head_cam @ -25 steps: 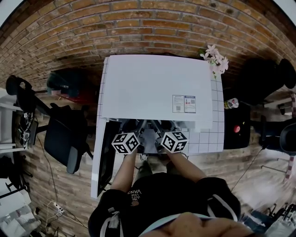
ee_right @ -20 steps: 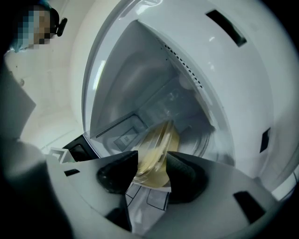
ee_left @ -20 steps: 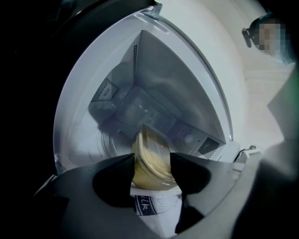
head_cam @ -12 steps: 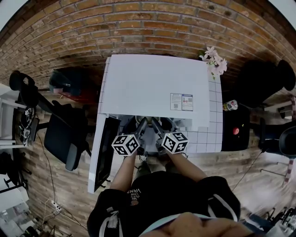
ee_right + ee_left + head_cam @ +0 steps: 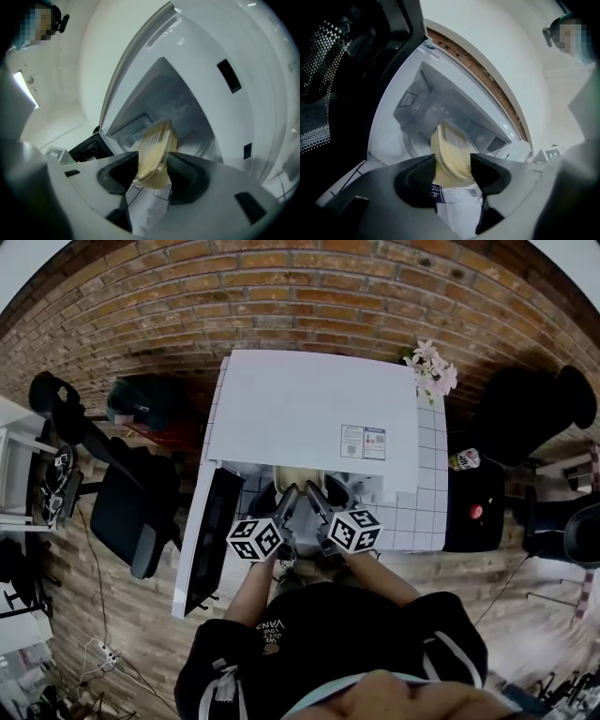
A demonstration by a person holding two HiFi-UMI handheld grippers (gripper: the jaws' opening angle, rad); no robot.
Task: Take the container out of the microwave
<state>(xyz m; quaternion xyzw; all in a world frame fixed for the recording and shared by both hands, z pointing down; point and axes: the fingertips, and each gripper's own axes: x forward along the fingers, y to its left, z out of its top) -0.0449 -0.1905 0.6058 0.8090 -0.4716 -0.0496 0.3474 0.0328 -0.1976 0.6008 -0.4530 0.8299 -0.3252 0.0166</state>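
I am holding the container (image 5: 450, 146) with both grippers at once. The left gripper (image 5: 453, 162) is pinching it with jaws set wide. The pale yellow tub with its lid is sitting right between the two pads and touching both, and most of its body is reaching past the jaw tips into the microwave (image 5: 319, 409). The right gripper (image 5: 153, 162) is pinching the other side. There the container's rim is running edge-on between the pads, tilted, with the tub bulging just beyond the tips.

In the head view the two pairs of jaws are angling toward each other, and the container is lying between their tips, at the open mouth of the oven under the front edge of its top. Beyond the left jaws, behind and to the left of the tub, the glass turntable (image 5: 410, 140) is showing; I cannot tell whether the tub's base is touching it. The open door (image 5: 208, 540) is hanging out well to the left of the left jaws. The gridded surface (image 5: 422, 514) is stretching away to the right of the right jaws.
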